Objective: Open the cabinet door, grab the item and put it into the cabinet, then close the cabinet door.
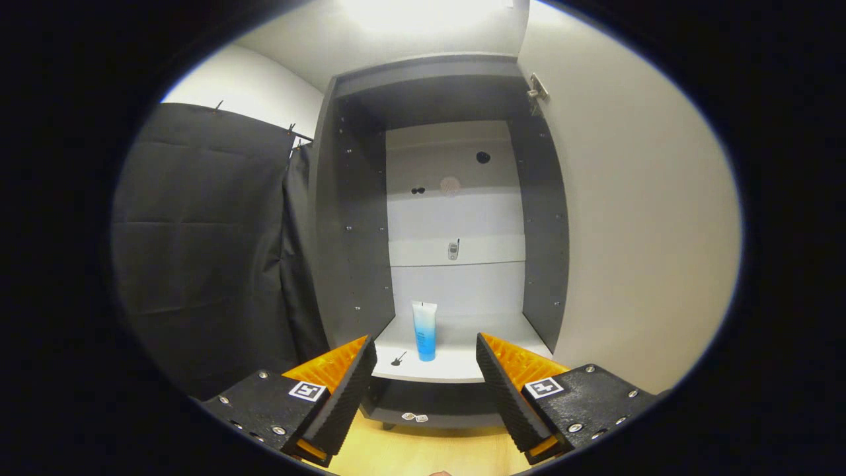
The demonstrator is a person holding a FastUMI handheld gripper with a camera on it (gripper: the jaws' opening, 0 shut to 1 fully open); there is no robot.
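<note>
Tube (424, 329), blue and white, upright on its cap near the front edge of the cabinet (350, 218) shelf (456, 360), beyond my claw (426, 370) with fingers spread and empty; probably light, soft, slick plastic, best pinched mid-body.

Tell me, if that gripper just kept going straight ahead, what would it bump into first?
Probably the blue tube standing on the cabinet shelf, just ahead of the open gripper; depth is hard to judge.

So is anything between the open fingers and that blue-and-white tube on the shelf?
Nothing visible: the blue-and-white plastic tube stands upright on the white cabinet shelf, beyond the open gripper, with the white cabinet door swung aside.
</note>
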